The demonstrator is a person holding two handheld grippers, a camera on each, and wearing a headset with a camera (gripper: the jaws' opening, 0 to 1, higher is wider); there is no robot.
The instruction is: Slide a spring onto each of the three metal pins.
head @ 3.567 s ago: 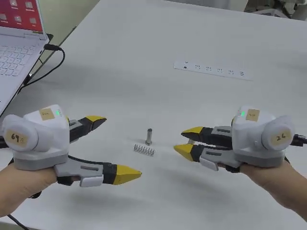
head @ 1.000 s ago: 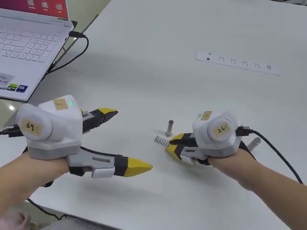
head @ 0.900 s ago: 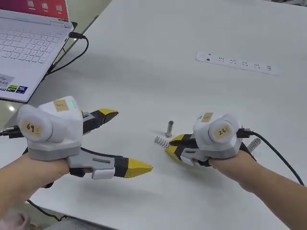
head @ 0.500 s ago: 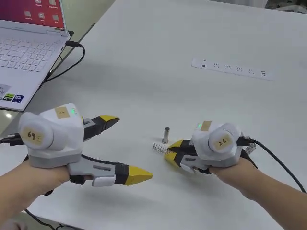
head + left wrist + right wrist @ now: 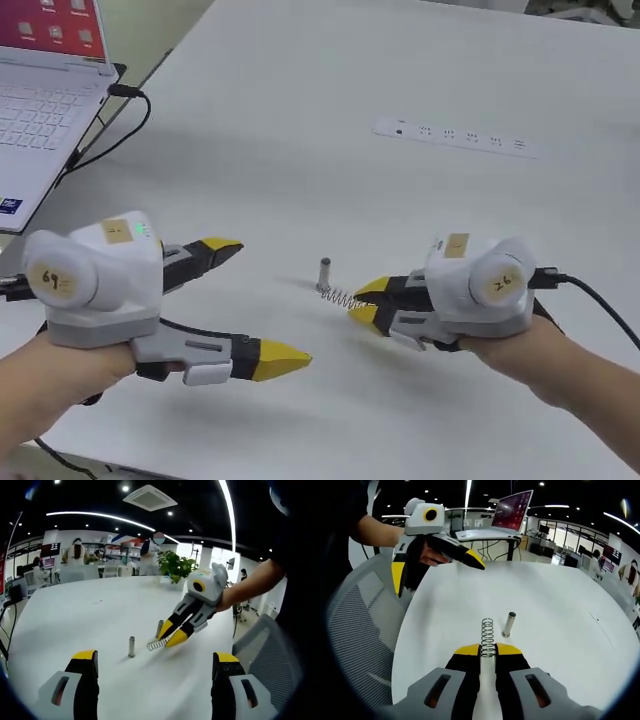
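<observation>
A short metal pin stands upright on the white table. My right gripper is shut on one end of a small coil spring. The spring sticks out past its tips toward the pin's base. In the right gripper view the spring lies just left of the pin, held between my closed jaws. My left gripper is open wide and holds nothing, well left of the pin. In the left gripper view the pin and spring lie ahead between my open jaws.
A laptop with a black cable sits at the far left. A white power strip lies at the back. A second coil shows beyond the right gripper. People and desks fill the room behind.
Since the earliest frame my right gripper has closed in on the spring and shut on its end. In the last half second the spring's free end has come nearer the pin. The left gripper stays open.
</observation>
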